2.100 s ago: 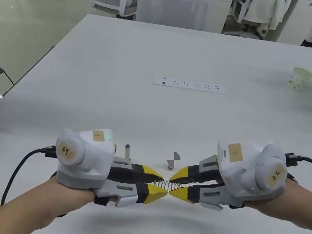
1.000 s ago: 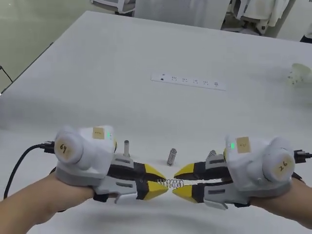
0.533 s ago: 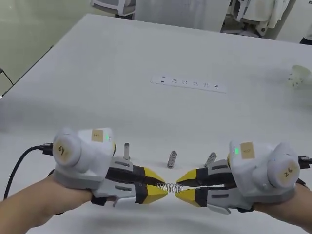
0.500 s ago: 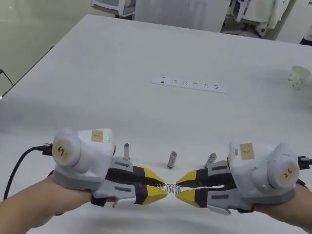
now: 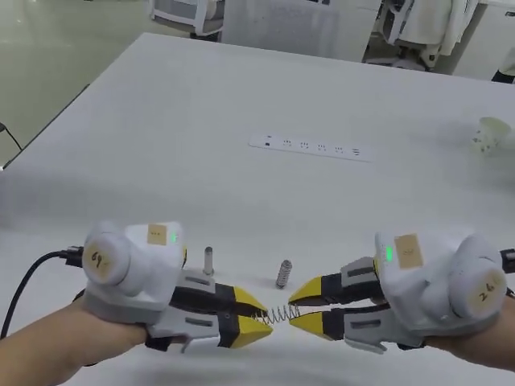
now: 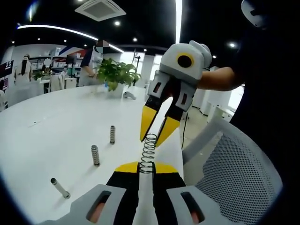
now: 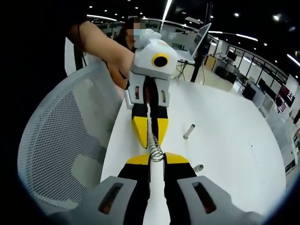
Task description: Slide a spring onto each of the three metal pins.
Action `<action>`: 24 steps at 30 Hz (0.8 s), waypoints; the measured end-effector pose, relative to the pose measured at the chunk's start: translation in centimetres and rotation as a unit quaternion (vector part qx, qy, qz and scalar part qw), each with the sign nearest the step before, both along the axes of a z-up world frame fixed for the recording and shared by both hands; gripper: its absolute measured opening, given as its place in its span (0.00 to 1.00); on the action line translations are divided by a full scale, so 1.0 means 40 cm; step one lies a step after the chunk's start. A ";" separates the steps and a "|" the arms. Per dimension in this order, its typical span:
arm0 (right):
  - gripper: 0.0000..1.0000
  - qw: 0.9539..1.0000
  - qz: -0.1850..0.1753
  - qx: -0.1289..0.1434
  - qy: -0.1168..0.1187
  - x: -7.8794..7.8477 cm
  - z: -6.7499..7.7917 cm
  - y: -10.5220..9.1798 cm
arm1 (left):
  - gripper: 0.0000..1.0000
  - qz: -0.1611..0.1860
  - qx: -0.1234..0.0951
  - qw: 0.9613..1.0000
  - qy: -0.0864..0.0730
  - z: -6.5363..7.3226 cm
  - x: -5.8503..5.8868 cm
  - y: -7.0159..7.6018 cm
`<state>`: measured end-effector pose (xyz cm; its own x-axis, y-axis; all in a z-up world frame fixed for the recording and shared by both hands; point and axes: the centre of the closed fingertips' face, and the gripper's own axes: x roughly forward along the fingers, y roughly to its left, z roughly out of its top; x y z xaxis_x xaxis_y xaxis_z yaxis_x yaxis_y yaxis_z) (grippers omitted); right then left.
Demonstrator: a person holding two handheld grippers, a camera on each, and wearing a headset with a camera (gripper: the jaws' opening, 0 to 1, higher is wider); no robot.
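Observation:
A small wire spring (image 5: 276, 314) hangs just above the white table near its front edge, stretched between both grippers. My left gripper (image 5: 259, 320) is shut on its left end and my right gripper (image 5: 291, 311) on its right end, tip to tip. In the left gripper view the spring (image 6: 148, 150) runs from my own jaws to the right gripper (image 6: 151, 140). A bare metal pin (image 5: 208, 261) stands behind the left gripper. Beside it, a second pin (image 5: 284, 273) carries a spring. A third pin (image 6: 112, 134) also wears a spring.
A white power strip (image 5: 310, 148) lies across the middle of the table. A paper cup (image 5: 488, 135) sits at the far right. A mesh chair (image 6: 234, 178) stands right behind the table's front edge. A potted plant (image 6: 115, 75) is at the table's end.
Both grippers stay tip to tip on the spring, lower in the picture as the head camera shifted. The right gripper now covers the right-hand pin.

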<state>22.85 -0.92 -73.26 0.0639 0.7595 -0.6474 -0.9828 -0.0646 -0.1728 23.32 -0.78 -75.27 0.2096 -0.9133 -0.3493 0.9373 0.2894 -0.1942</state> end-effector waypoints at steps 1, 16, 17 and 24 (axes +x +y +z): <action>0.07 1.000 0.005 0.000 -0.003 -0.003 0.007 0.005 | 0.02 0.000 0.000 1.000 0.000 0.000 0.000 0.000; 0.07 0.998 0.015 0.055 0.005 -0.027 0.048 0.072 | 0.02 -0.017 0.013 1.000 -0.012 -0.002 -0.016 -0.019; 0.07 0.998 0.009 0.063 0.007 -0.025 0.050 0.073 | 0.02 -0.017 0.013 1.000 -0.012 -0.002 -0.015 -0.020; 0.08 0.997 -0.008 0.076 0.005 -0.024 0.048 0.061 | 0.01 -0.024 0.023 0.999 -0.020 -0.006 -0.016 -0.035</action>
